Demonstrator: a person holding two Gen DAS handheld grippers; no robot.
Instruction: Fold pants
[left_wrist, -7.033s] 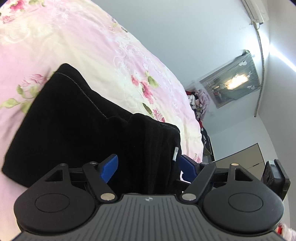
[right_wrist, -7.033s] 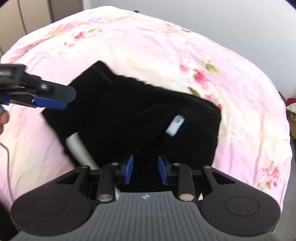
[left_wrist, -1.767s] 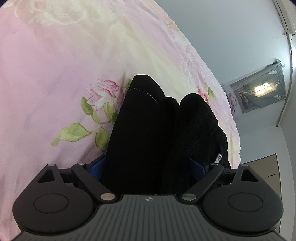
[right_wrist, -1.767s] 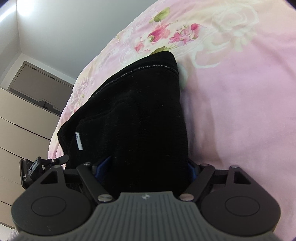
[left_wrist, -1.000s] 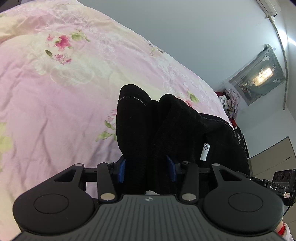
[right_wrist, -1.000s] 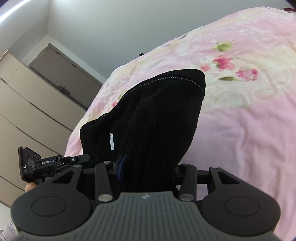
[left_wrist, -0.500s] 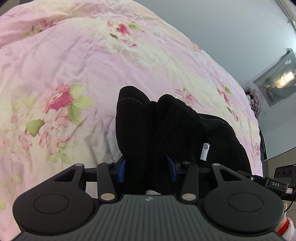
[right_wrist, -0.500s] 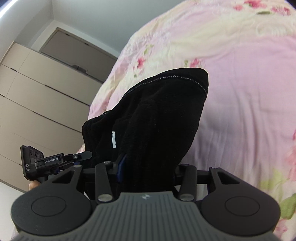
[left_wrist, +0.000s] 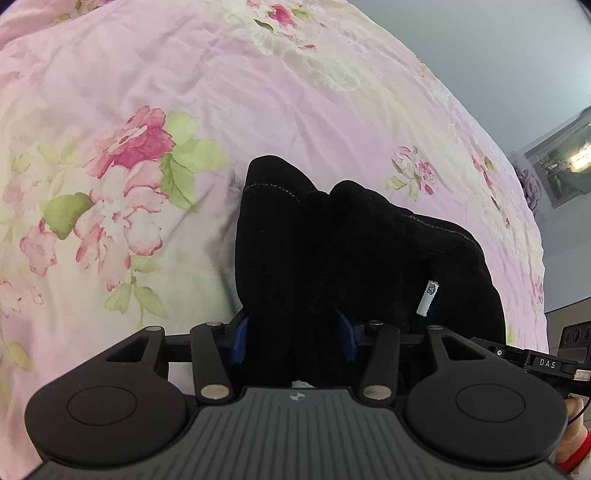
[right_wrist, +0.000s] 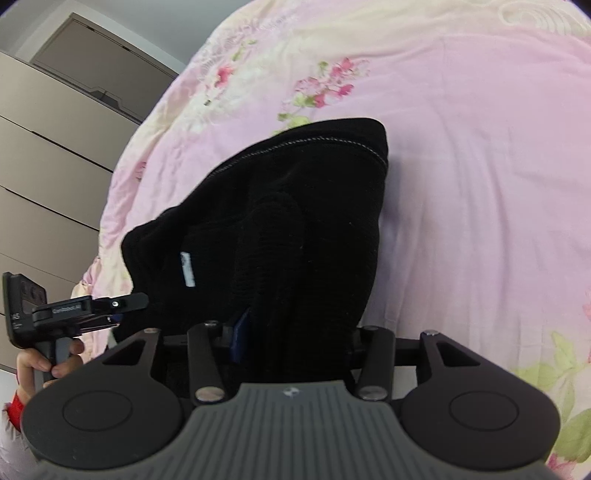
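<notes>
Since a second ago both views have tipped down, so wall has given way to bedspread (left_wrist: 258, 110) while the pants (left_wrist: 332, 258) sit unchanged between my fingers. That pink quilted cover with its printed roses fills nearly everything, soft and faintly creased.

Next in size are the pants: thick, black, fuzzy knit, bunched in rounded lobes with a pale stitched hem along the top edge and a small white label (left_wrist: 427, 298) at about 3 o'clock in the left view. They run from my jaws toward 12 o'clock, long axis away from me, and seem lifted off the bed, hanging between both tools.

My left gripper (left_wrist: 293, 341) is clamped on one bundle of fabric, blue pads pressed into it at each side. My right gripper (right_wrist: 295, 338) pinches the neighbouring edge likewise; from there the left tool shows at 9 o'clock. Both hold about equally near, so I judge the coming lay-down needs them lowered together, hem leading.
</notes>
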